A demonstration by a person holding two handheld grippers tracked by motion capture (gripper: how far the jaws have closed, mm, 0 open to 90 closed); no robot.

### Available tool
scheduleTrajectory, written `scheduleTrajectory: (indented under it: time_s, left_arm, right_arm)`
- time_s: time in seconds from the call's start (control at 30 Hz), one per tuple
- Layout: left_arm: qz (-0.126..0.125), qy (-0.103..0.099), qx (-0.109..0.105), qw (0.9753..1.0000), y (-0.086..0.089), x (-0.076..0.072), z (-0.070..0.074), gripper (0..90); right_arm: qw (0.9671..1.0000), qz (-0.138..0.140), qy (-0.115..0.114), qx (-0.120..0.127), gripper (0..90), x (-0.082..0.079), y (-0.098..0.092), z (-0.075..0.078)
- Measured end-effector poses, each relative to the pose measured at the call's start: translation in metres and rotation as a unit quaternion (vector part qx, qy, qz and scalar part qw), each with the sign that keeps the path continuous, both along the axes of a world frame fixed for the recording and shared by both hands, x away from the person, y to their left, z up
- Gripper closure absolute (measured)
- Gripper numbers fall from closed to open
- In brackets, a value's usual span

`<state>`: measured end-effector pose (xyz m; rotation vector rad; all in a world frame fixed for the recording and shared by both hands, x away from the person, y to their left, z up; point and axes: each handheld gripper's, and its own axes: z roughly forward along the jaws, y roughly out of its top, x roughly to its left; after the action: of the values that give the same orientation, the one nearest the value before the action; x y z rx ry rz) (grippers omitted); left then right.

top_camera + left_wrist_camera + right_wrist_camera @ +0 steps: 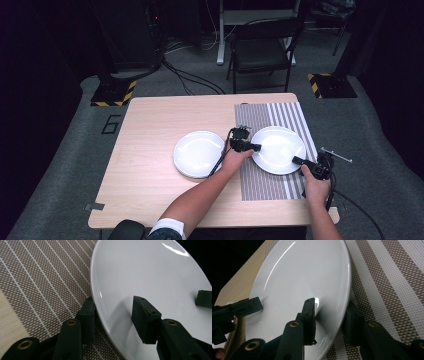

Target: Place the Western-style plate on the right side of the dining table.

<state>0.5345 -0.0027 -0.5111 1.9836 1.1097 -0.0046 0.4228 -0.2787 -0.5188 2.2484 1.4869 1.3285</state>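
A white plate (pixel 278 145) lies on a striped placemat (pixel 270 185) at the table's right. My left gripper (pixel 256 147) comes in at the plate's left rim. In the left gripper view, the left gripper (pixel 113 307) is open, with one jaw under the rim of the plate (pixel 150 272) and the other above its surface. My right gripper (pixel 296 160) is at the plate's near-right rim. In the right gripper view, the right gripper (pixel 330 307) also stands open astride the plate (pixel 299 277). A second white plate (pixel 197 154) rests on bare wood to the left.
The placemat (pixel 37 277) (pixel 392 277) covers the table's right part, and its edge lies close to the table's right side. A dark folding chair (pixel 262 50) stands beyond the far edge. The other gripper's jaw tip (pixel 203 298) shows across the plate.
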Motion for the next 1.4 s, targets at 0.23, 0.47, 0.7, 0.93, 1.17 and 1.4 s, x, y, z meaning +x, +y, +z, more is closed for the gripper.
scheduleTrajectory:
  time_s: [0.23, 0.47, 0.7, 0.93, 1.17, 1.4]
  left_arm:
    - [0.001, -0.002, 0.005, 1.0, -0.001, 0.0001, -0.002, 54.0]
    - [0.003, -0.002, 0.008, 1.0, -0.0021, -0.0002, -0.0037, 53.4]
    - [0.005, -0.015, 0.031, 0.9994, -0.004, -0.0025, -0.0022, 52.3]
    - [0.004, -0.018, 0.033, 0.9993, -0.0044, -0.0027, -0.0022, 51.8]
    - [-0.002, -0.031, 0.046, 0.9985, -0.0072, -0.005, -0.0021, 51.2]
    - [-0.003, -0.035, 0.049, 0.9982, -0.0079, -0.0054, -0.0023, 50.9]
  right_arm:
    - [1.0, 0.0, 0.003, 0.005, 65.9, 0.0004, 0.0, -0.0021]
    - [1.0, -0.002, 0.005, 0.007, 65.7, 0.0013, -0.0017, -0.0039]
    - [1.0, 0.0, 0.002, -0.01, 65.7, 0.0013, -0.0017, -0.0037]
    - [1.0, -0.003, 0.003, -0.005, 65.2, 0.0017, -0.0014, -0.0033]
    - [0.9999, -0.002, 0.006, -0.013, 65.0, 0.0007, -0.0019, -0.0021]
    - [0.9991, 0.002, 0.006, -0.041, 64.8, -0.0005, -0.0008, -0.0001]
